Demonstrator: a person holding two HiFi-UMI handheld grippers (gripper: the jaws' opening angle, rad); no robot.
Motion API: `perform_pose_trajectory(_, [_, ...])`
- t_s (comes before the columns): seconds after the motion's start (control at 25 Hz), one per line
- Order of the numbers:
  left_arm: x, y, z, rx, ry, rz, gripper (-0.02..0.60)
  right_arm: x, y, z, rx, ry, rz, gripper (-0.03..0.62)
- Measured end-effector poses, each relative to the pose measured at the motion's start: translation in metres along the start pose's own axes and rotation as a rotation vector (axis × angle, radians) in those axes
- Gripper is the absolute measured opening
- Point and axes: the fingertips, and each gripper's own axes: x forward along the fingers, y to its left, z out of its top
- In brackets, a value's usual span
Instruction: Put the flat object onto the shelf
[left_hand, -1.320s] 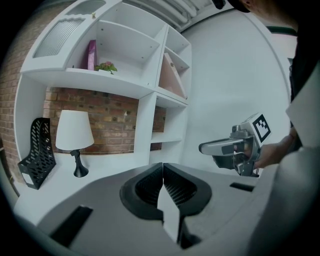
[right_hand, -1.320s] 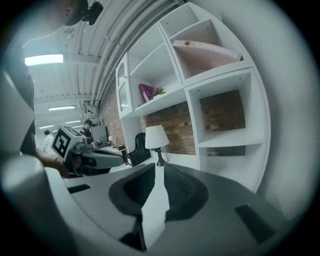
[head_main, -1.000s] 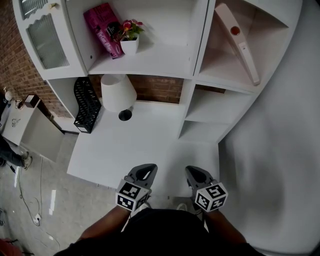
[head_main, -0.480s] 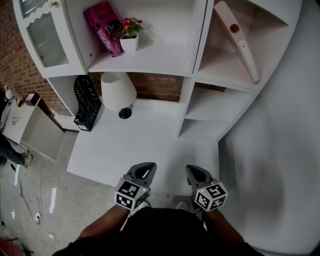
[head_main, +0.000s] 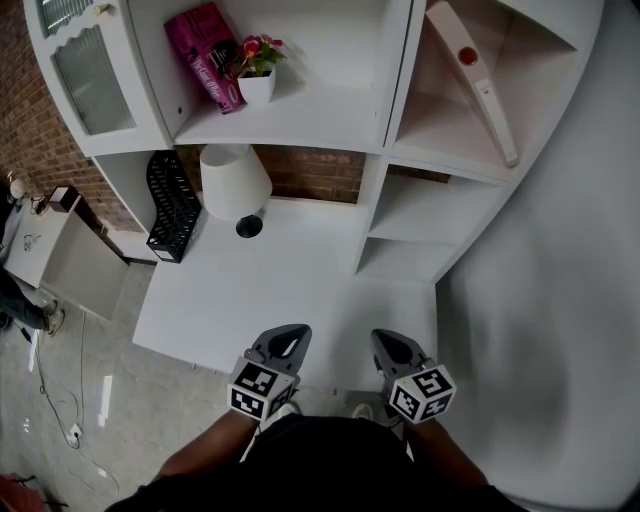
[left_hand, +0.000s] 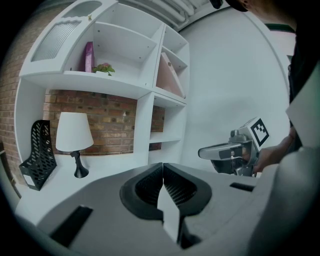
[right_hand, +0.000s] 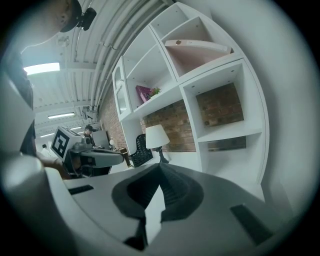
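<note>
Both grippers sit low over the near edge of the white counter (head_main: 270, 290), close to the person's body and side by side, well apart from the shelving. The left gripper (head_main: 289, 336) has its jaws pressed together, tips meeting with nothing between them. The right gripper (head_main: 386, 342) is likewise closed tight and empty.

The flat object (head_main: 478, 80), a pale pink board with a red dot near its upper end, is already in the shelf unit (head_main: 385, 150). It leans on a diagonal inside the upper right compartment, lower end on the compartment floor and upper end tilted towards the left wall.

In the wider compartment to its left stand a magenta book (head_main: 208, 58), leaning, and just beside it a white pot of flowers (head_main: 259, 72). Below that shelf, at the back of the counter against the brick wall (head_main: 310, 178), are a table lamp with a white shade (head_main: 234, 182) and, to its left, a black mesh file holder (head_main: 172, 208)
</note>
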Motion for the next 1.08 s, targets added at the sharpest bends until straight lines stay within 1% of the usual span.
perform_pose_trajectory(1.08, [0.0056, 0.0007, 0.0055, 0.008, -0.009, -0.001, 0.005, 0.0063, -0.0019, 0.0020, -0.006, 0.005, 0.009, 0.003])
